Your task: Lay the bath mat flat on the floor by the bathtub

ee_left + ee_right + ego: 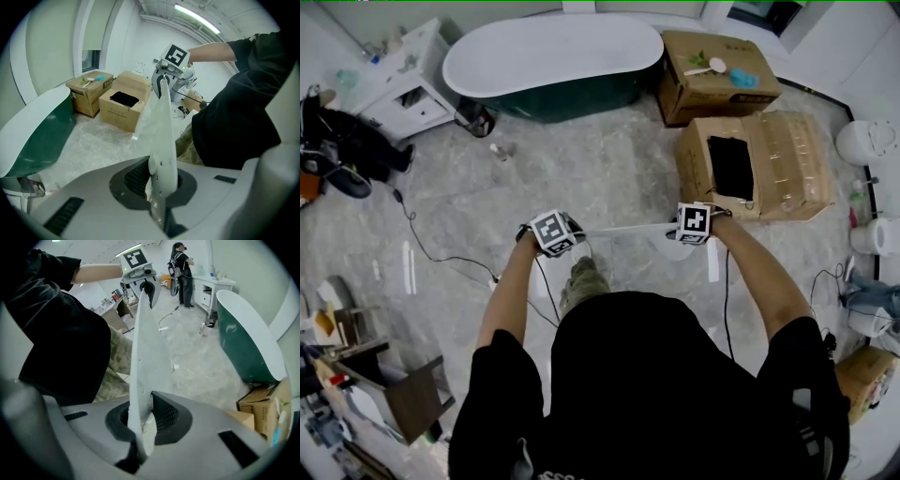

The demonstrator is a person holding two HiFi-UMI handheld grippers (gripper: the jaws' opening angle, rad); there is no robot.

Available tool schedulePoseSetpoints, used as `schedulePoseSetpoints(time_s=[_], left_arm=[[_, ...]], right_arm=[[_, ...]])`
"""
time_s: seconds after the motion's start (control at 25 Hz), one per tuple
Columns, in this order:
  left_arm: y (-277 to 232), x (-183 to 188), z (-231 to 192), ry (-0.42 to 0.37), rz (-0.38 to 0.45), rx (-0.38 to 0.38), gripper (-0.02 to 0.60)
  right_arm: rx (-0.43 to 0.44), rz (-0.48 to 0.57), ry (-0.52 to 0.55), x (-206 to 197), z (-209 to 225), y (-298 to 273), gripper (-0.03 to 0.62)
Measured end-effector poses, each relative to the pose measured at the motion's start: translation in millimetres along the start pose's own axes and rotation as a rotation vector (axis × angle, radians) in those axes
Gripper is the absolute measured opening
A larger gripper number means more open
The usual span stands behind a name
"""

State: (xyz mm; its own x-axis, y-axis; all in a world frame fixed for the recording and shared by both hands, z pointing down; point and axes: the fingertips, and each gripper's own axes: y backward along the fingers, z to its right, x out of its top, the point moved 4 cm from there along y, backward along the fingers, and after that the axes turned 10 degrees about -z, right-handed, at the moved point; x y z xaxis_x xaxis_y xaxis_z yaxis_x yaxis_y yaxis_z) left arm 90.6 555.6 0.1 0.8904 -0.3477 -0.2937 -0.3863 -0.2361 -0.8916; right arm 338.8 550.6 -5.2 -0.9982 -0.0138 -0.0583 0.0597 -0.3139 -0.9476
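Left tongs (158,180) and right tongs (140,420) each pinch opposite bath mat (161,117) edge. Mat stretched taut in mid-air (likely so it lands flat). Bathtub (553,56) well apart across floor (581,169).

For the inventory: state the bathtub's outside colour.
The bathtub is dark green outside; the right gripper view shows it best.

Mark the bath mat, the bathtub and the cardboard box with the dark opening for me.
bath mat (623,228): head view, its stretched upper edge.
bathtub (572,101): head view, green outer wall.
cardboard box (787,164): head view, its top face.
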Motion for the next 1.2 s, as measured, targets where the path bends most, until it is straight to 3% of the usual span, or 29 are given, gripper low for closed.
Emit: schedulePoseSetpoints(time_s=[0.72,1.2], left_arm=[[71.4,-17.5,-146.7,-0.105,0.039,-0.029,0.025],[89.2,-41.4,-220.1,-0.067,0.060,0.044,0.025]], right_arm=[[-0.020,-0.046,-0.109,78.4,117.7,45.6,0.031],[-0.084,-0.150,-0.070,114.5,186.9,58.9,0.031]])
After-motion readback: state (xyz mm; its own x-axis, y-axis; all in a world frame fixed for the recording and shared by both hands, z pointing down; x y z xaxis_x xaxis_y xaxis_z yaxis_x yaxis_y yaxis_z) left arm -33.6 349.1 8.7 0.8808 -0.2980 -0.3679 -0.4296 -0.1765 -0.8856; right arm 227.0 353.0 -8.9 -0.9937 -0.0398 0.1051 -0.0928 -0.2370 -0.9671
